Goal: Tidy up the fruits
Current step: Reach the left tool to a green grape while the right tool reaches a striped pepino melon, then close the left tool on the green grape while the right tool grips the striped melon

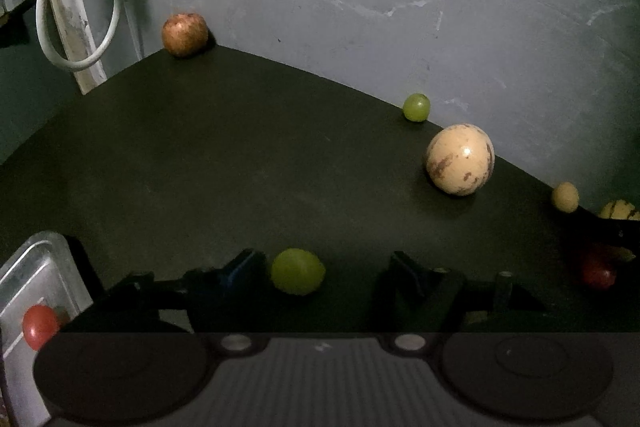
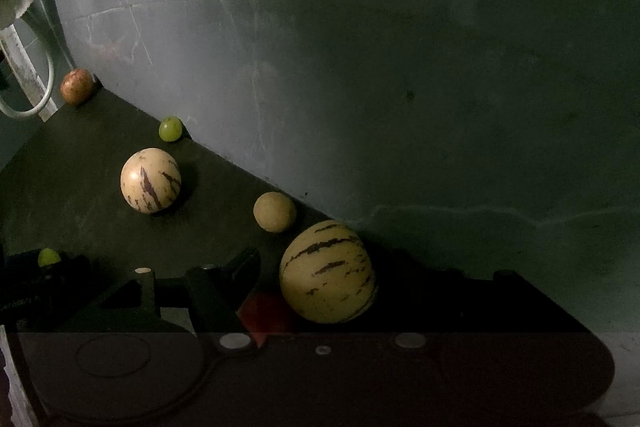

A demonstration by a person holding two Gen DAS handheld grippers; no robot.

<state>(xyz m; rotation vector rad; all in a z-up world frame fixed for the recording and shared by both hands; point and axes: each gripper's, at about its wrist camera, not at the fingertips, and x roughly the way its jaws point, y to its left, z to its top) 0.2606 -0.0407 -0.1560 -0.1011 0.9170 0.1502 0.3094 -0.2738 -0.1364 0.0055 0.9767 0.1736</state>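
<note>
On a dark table (image 1: 224,155), my left gripper (image 1: 324,275) is open, with a green grape (image 1: 298,271) on the table between its fingers, close to the left one. A red tomato (image 1: 39,326) lies in a metal tray (image 1: 36,267) at lower left. My right gripper (image 2: 320,283) stands open around a striped yellow melon (image 2: 328,271), with a red fruit (image 2: 266,315) low beside the left finger; the right finger is lost in shadow. A cream striped melon (image 1: 460,159), a second green grape (image 1: 417,107), a small tan fruit (image 1: 565,197) and a reddish apple (image 1: 185,34) sit along the wall.
A grey wall (image 1: 360,7) borders the table's far edge. A white cable loop (image 1: 72,27) hangs at the far left by a white post. The right gripper (image 1: 600,231) shows at the left view's right edge, with a red fruit (image 1: 598,269) by it.
</note>
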